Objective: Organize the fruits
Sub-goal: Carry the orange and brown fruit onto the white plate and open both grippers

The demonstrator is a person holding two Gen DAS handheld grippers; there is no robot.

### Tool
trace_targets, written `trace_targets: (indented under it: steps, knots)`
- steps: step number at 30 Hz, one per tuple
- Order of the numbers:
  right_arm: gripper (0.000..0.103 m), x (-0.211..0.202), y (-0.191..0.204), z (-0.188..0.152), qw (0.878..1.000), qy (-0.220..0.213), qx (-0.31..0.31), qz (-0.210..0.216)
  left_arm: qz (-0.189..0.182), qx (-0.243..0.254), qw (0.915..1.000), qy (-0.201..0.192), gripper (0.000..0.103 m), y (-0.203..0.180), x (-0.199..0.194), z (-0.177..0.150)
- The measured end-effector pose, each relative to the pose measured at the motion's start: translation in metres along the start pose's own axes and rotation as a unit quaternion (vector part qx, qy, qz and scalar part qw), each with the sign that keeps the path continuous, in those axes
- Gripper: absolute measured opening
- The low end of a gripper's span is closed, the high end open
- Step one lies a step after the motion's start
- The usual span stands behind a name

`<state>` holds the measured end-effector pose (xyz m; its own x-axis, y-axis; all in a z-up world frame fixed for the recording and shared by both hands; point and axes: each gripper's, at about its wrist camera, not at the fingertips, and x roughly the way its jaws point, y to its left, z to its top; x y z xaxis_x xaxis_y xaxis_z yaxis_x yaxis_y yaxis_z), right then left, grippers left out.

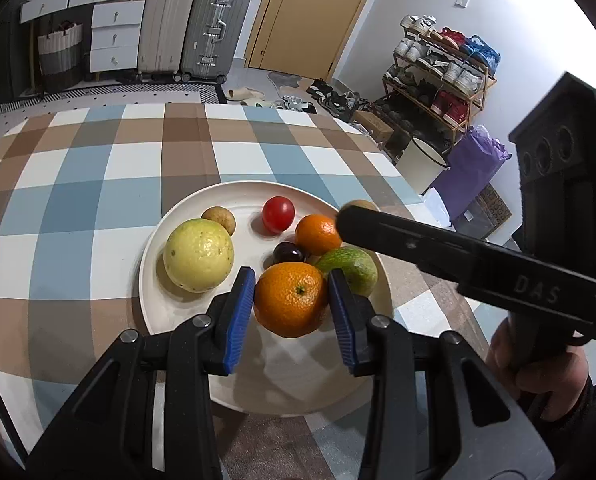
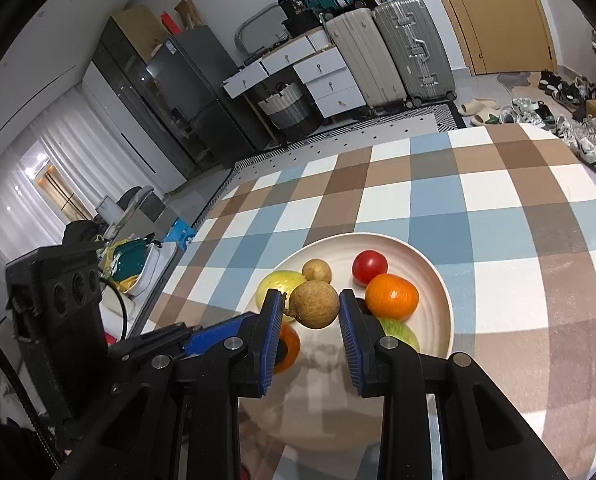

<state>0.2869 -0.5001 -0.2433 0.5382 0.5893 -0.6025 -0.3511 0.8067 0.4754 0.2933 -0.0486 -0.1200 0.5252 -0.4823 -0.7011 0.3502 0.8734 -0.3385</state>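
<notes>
Blue-padded fingers point(image 1: 241, 312) of the left gripper point(image 1: 291, 312) are sitting on either side of a large orange point(image 1: 289, 299) on the near part of the cream plate point(image 1: 153, 264), the pads just beside its skin, and whether they are pressing it I cannot tell. Above the plate's middle, the right gripper point(image 2: 312, 316) is holding a brown longan point(image 2: 314, 305), the round fruit sitting between its pads, the right pad touching while a slight gap seems to show at the left. In the left wrist view that gripper is reaching in from the plate's right side, its dark finger crossing over the plate's far right rim. Lying on the plate are a pale yellow guava point(image 1: 198, 255) at its left, a second longan point(image 1: 218, 220) just behind the guava, a red tomato point(image 1: 278, 214) toward the far rim, a smaller orange point(image 1: 317, 234) right of the tomato, a dark plum point(image 1: 287, 253) near the centre, and a green fruit point(image 1: 352, 266) touching the large orange's right side. Beneath the plate a checked tablecloth point(image 1: 97, 184) in blue, brown and white is covering the table
</notes>
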Motion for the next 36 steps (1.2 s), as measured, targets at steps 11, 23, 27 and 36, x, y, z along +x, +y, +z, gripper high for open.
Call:
trace_targets:
  steps: [11,23,27,36]
  knots:
    - [0.030,0.030,-0.007,0.009,1.000,0.017,0.019,0.009,-0.005,-0.020,0.9998,0.008,0.035,0.013,0.015,-0.003]
    - [0.044,0.038,-0.004,0.010,1.000,0.019,0.013,-0.005,-0.001,-0.002,0.9999,0.011,0.035,0.005,0.017,-0.001]
    - [0.047,0.027,-0.007,0.012,1.000,0.002,0.022,0.003,0.001,0.001,1.0000,0.007,0.035,0.003,0.013,0.001]
    - [0.047,-0.003,-0.005,0.008,0.999,-0.025,0.026,-0.006,0.006,-0.004,0.9999,-0.009,0.046,0.001,-0.006,0.002]
